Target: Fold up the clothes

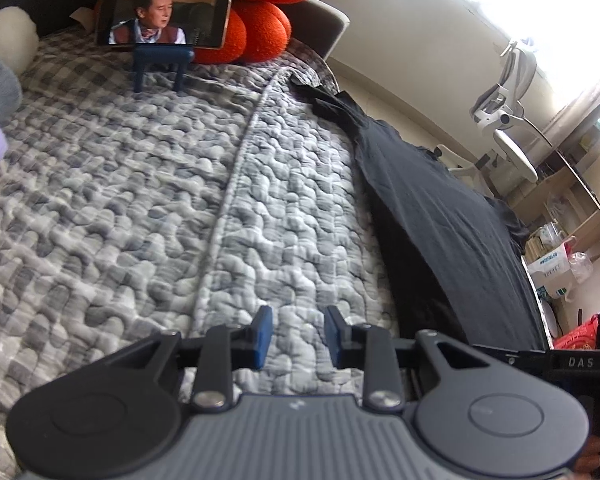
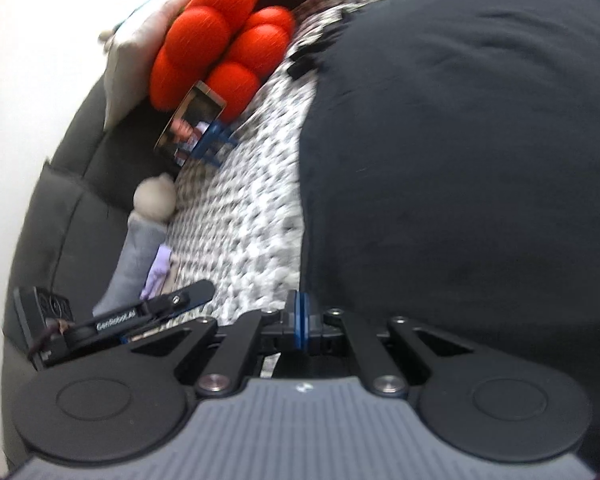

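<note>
Covering most of the bed ahead of the left claw, the grey checked quilt (image 1: 148, 184) is the widest thing in view; up and to the claw's right on it lies the black garment (image 1: 440, 200), spread long toward the bed's edge. The garment looks light, limp and matte, likely to sag and crease wherever it is lifted, so a hem or corner pinched flat seems the best hold. The left claw (image 1: 296, 336) hovers released over the quilt, jaws a modest gap apart, touching nothing. The right claw (image 2: 301, 320) is clenched, blue pads pressed together at the garment's left edge (image 2: 460, 160), apparently pinching it.
</note>
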{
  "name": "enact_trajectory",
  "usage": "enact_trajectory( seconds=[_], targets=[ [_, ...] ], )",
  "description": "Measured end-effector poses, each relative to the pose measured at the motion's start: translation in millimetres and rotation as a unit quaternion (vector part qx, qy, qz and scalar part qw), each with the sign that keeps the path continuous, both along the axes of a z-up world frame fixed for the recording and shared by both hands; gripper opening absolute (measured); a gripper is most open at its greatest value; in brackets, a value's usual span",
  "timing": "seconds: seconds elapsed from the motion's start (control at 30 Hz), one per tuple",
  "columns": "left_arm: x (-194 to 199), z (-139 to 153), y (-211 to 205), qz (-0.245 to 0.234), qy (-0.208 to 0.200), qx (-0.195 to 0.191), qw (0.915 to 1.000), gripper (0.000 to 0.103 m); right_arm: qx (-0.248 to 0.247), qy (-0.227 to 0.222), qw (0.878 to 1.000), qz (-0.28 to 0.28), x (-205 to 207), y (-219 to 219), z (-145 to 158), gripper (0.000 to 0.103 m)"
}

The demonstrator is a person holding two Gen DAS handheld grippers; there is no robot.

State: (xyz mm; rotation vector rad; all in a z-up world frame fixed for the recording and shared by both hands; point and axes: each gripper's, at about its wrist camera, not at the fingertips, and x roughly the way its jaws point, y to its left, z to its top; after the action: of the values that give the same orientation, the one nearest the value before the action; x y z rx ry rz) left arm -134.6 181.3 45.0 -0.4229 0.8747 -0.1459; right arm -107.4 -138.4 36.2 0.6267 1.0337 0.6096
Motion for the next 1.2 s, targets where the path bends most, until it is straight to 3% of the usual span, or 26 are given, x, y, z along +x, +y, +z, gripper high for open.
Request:
enact_trajectory(
  seconds=[0.23,0.57,0.63,0.73,0.77,0.8,0.87,1.17,1.2],
  targets=[
    [7.1,-5.3,-11.6,-0.017,0.011,-0.002,0.9998,0.029,-0.016,0.010,0.999,-0.029,1.1,-38.5,-11.8,0.002],
    [15.9,-8.8,-21.8,-0.024,0.019,0.008,0.9995,0.031,-0.028,-0.015,0.999,-0.039,-2.3,-61.3,-16.0,0.002],
    [18.1,-9.7,-23.7,-0.024,0.021,0.009,0.9994,0.032,-0.040,-0.025,0.998,-0.029,-2.9,-58.6,-11.9,0.013],
    [20.9,-10.9,-27.3,-0.026,0.023,0.008,0.9994,0.032,-0.056,-0.030,0.998,-0.016,-3.2,-54.7,-7.0,0.017],
    [21.3,-11.1,-28.4,-0.027,0.023,0.009,0.9993,0.032,-0.061,-0.029,0.998,-0.010,-4.2,-51.5,-6.7,0.022],
    [21.9,-11.4,-29.9,-0.028,0.024,0.010,0.9993,0.032,-0.066,-0.028,0.997,-0.004,-5.1,-48.3,-6.3,0.041],
    [22.2,-11.3,-31.6,-0.028,0.024,0.013,0.9992,0.032,-0.077,-0.026,0.997,0.008,-7.0,-41.9,-5.5,0.053],
    [16.9,-7.2,-32.1,-0.025,0.023,0.020,0.9992,0.033,-0.116,-0.016,0.992,0.055,-15.4,-16.9,-2.9,0.053],
    [16.0,-6.5,-32.0,-0.025,0.023,0.020,0.9992,0.033,-0.115,-0.015,0.992,0.055,-16.4,-17.3,-3.3,0.047]
  ],
)
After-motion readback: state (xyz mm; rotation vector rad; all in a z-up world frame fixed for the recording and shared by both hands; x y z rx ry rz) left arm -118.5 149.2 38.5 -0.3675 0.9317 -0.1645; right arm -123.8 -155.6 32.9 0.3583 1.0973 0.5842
